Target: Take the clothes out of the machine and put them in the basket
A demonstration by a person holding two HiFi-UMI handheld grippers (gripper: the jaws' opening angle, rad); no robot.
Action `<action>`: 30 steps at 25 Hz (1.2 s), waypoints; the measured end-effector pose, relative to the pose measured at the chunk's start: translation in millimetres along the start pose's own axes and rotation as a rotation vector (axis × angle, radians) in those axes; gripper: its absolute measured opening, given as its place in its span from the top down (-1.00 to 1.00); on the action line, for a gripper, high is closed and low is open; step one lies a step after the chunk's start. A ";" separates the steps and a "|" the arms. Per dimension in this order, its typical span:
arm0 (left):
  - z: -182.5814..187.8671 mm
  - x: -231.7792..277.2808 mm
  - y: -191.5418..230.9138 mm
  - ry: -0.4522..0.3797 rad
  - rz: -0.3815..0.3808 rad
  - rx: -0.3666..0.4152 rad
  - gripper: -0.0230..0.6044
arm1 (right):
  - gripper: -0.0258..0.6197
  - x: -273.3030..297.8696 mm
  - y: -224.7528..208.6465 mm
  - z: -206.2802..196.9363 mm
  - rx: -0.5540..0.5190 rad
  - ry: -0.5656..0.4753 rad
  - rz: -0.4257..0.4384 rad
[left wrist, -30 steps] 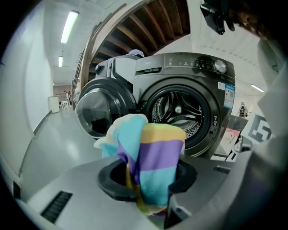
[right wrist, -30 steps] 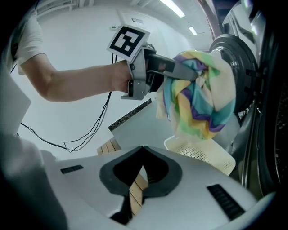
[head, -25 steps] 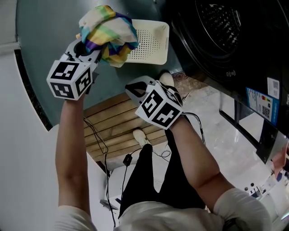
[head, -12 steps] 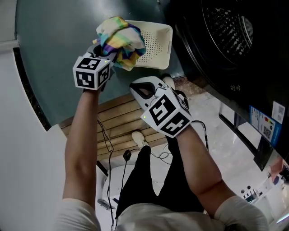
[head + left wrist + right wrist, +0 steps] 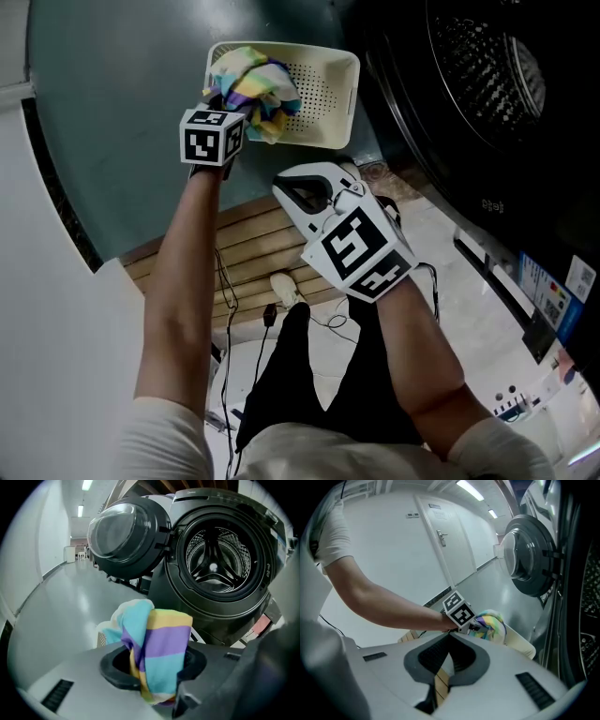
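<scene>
A cloth striped in turquoise, purple and yellow (image 5: pixel 251 89) hangs bunched between the jaws of my left gripper (image 5: pixel 239 105), just over the near left corner of the cream perforated basket (image 5: pixel 323 86). In the left gripper view the cloth (image 5: pixel 157 653) fills the gap between the jaws, which are opening but still pinch it. My right gripper (image 5: pixel 287 184) hovers shut and empty nearer to me, above the wooden pallet. The right gripper view shows the left gripper's marker cube and the cloth (image 5: pixel 491 620) at the basket (image 5: pixel 519 645).
The dark washing machine stands at the right, its drum (image 5: pixel 487 66) open and its round door (image 5: pixel 124 536) swung to the left. A slatted wooden pallet (image 5: pixel 248 253) with cables (image 5: pixel 267 314) lies under my arms. Grey floor surrounds the basket.
My left gripper has sunk with the striped cloth from above the floor to the basket's near corner. The right gripper has drifted a little to the right.
</scene>
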State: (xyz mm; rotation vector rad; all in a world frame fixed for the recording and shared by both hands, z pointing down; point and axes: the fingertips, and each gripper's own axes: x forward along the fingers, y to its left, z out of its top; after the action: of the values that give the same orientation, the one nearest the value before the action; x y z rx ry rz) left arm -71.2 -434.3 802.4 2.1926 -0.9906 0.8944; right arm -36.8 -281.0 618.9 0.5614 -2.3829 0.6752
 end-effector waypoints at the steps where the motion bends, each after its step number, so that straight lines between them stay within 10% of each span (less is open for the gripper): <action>1: -2.2 4.6 1.1 0.007 0.003 -0.007 0.43 | 0.91 -0.6 -2.1 -0.9 0.002 0.004 0.002; 15: -53.9 51.5 25.8 0.211 0.102 0.017 0.07 | 0.91 -5.4 -18.3 -9.2 -0.004 0.036 0.037; 30: -35.8 -14.6 3.2 0.095 0.073 0.011 0.13 | 0.91 -3.7 6.0 -9.6 -0.030 0.014 0.007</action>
State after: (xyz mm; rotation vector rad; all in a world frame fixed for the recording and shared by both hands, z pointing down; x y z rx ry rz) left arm -93.2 -404.6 814.1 2.1137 -1.0280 1.0303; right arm -33.2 -269.9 621.2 0.5338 -2.3791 0.6434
